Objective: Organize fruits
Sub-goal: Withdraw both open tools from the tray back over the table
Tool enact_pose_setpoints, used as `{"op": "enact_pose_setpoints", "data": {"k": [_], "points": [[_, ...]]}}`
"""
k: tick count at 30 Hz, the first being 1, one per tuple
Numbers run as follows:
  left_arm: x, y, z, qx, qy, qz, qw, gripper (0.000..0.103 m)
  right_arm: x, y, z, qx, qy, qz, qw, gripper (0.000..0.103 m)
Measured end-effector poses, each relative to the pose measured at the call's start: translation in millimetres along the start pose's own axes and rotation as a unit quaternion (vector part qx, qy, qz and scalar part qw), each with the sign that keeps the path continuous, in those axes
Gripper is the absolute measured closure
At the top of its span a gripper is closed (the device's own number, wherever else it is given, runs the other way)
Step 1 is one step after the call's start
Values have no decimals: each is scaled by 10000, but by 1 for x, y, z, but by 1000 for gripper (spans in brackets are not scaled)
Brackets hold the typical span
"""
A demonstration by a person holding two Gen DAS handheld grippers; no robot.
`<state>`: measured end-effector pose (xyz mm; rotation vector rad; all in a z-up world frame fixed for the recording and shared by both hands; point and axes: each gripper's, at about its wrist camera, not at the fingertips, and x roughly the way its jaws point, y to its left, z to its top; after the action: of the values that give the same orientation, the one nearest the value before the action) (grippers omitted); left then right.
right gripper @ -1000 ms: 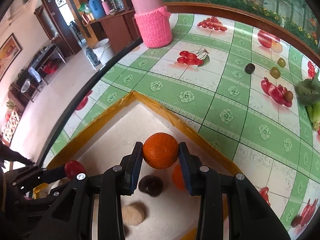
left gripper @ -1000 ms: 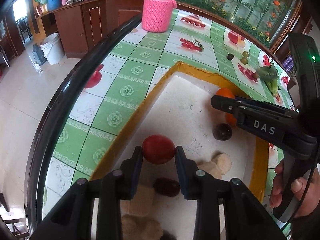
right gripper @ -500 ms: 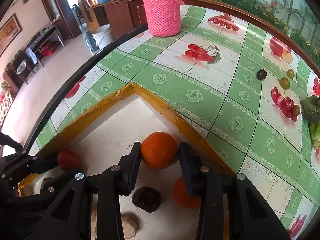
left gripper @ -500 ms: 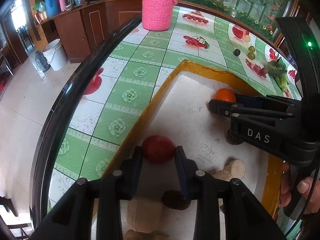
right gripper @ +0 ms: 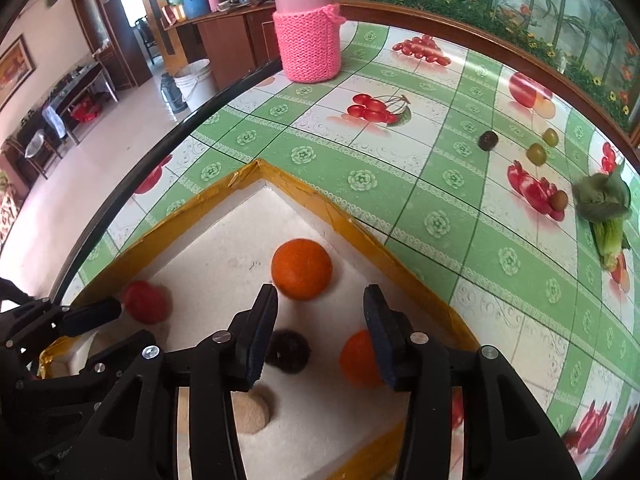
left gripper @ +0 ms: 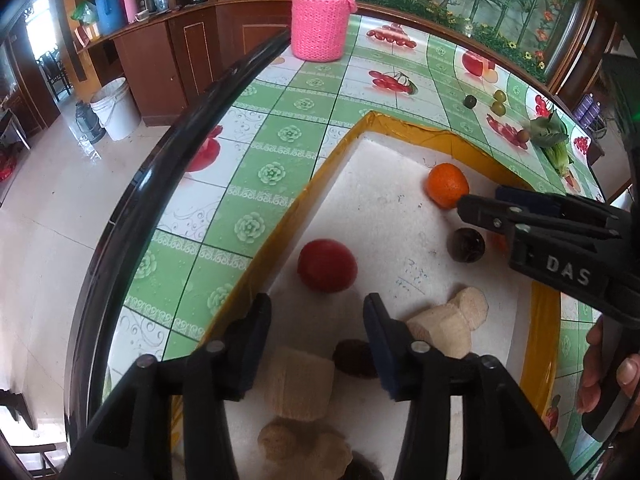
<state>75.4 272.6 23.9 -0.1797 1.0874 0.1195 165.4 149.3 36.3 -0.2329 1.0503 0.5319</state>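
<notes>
A white foam tray [left gripper: 320, 184] with a yellow taped rim holds the fruits. A red fruit [left gripper: 327, 266] rests on its floor just ahead of my left gripper [left gripper: 316, 308]. That gripper's jaws are opening and nothing is between the pads. In the right wrist view an orange [right gripper: 302, 268] sits on the tray [right gripper: 328, 208] in front of my right gripper [right gripper: 320, 300]. Its jaws are opening too and hold nothing. A second orange [right gripper: 358, 358] and a dark fruit [right gripper: 288, 352] lie under the right fingers. The red fruit [right gripper: 144, 302] shows beside the left gripper [right gripper: 120, 322].
Beige chunks [left gripper: 468, 308] and another dark fruit [left gripper: 354, 358] lie in the tray near the left jaws. A pink knit-covered jar [right gripper: 308, 40] stands at the back. Small green fruits [right gripper: 536, 154], a dark one [right gripper: 488, 140] and leafy greens [right gripper: 604, 200] lie on the tablecloth. The table's black edge [left gripper: 160, 184] runs at left.
Both grippers were shut on fruit and have opened. The red fruit and the orange now lie free on the tray floor, ahead of the jaws instead of between them.
</notes>
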Motion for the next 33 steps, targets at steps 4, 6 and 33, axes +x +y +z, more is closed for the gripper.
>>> {"op": "enact_pose_setpoints", "data": {"k": [4, 6, 33], "points": [[-11, 1, -8, 9, -126, 35, 9999, 37, -24, 2, -16, 88, -187, -50, 9998, 48], [-16, 1, -13, -30, -169, 27, 9998, 29, -39, 4, -27, 144, -301, -82, 9994, 47], [-96, -56, -143, -657, -818, 823, 9911, 21, -128, 1, -191, -226, -517, 62, 9984, 29]]}}
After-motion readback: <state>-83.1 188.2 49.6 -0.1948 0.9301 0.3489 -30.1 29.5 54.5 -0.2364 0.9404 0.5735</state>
